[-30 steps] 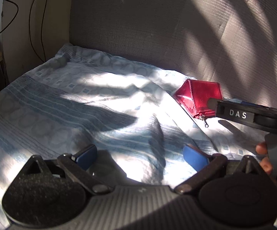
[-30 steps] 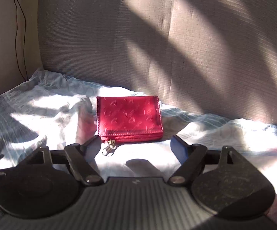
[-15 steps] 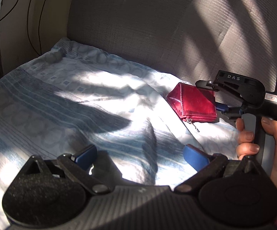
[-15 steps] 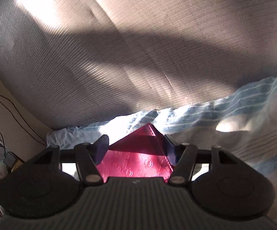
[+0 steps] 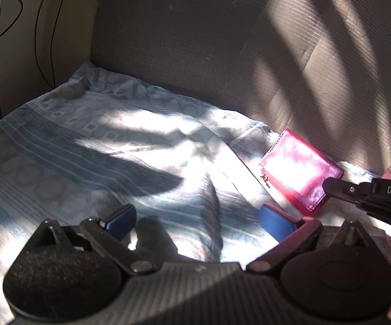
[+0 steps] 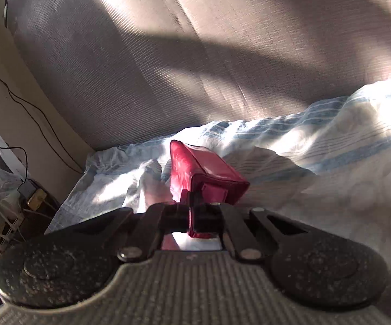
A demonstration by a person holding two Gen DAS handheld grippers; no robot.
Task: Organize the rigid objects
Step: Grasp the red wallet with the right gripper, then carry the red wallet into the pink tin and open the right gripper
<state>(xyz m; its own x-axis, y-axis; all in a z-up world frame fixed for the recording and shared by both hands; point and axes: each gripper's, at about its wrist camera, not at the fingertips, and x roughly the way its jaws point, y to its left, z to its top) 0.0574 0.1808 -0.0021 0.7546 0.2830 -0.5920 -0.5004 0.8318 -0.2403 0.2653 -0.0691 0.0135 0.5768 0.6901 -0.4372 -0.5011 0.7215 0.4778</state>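
Moved: right gripper (image 6: 192, 222) rolled, jaws just closed on glossy red zip wallet (image 6: 203, 170) | wallet: edge pinched for lifting, on striped blue-white bedsheet (image 5: 114, 146) | left gripper (image 5: 195, 216): open, empty

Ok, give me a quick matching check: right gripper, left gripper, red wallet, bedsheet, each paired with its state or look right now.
Things:
1. right gripper
2. left gripper
3. red wallet
4. bedsheet

States:
A. pale blue pattern, rumpled
B. open, nothing between the pads
C. pinched by one edge
D. shut on a thin edge

Pairs: 1-D, 2-B, 3-C, 4-A
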